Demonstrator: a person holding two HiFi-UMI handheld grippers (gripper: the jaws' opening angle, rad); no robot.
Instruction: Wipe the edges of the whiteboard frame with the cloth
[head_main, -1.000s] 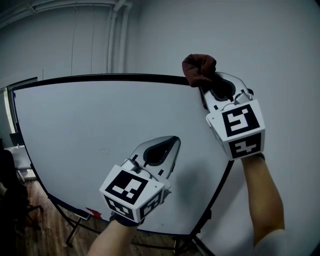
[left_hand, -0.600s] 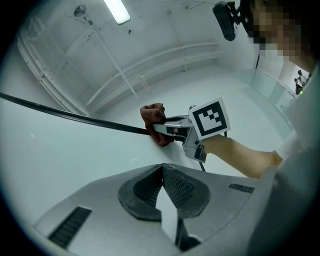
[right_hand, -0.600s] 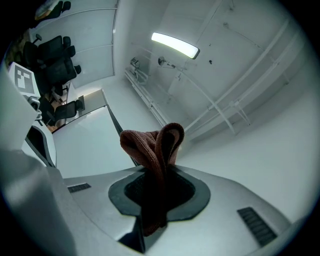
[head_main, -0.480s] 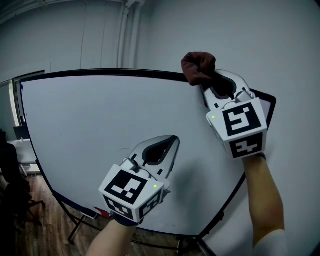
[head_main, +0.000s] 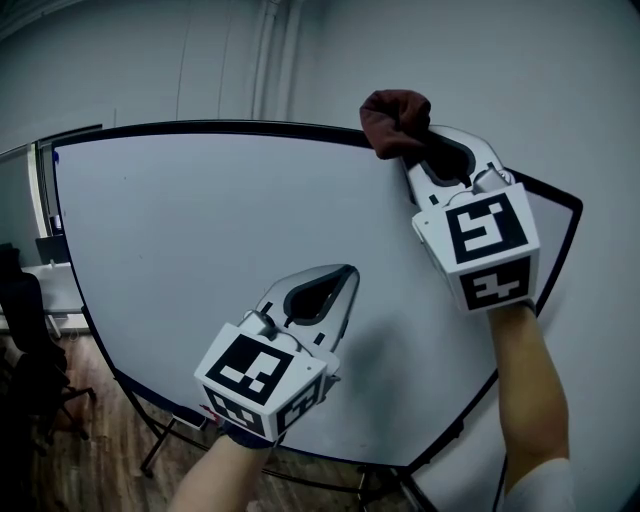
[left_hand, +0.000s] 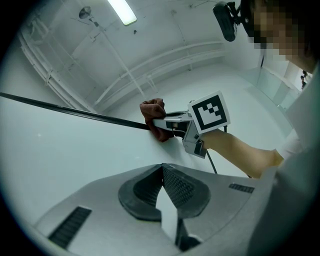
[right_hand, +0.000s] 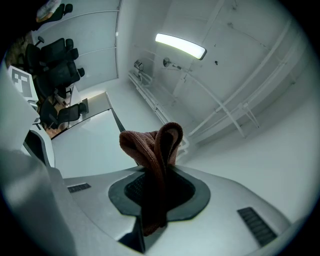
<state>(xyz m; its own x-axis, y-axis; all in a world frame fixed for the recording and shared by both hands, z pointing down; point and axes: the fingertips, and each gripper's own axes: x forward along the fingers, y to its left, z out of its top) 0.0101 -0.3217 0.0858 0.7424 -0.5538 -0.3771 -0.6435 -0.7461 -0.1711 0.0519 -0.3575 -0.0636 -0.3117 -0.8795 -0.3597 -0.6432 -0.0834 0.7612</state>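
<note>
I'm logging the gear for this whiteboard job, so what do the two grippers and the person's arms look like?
Both the left gripper and right gripper have silver-grey, beak-shaped jaws with dark ribbed pads and a white cube bearing black square markers. A thin dark cable hangs under the right one. The forearms are bare; a white sleeve shows on the right arm.

Head view faces the whiteboard (head_main: 180, 230) from close in front. Left gripper view skims the board toward its top frame edge (left_hand: 75, 111). Right gripper view, at that edge, faces the ceiling (right_hand: 240, 65). All show the cloth (head_main: 395, 120).
</note>
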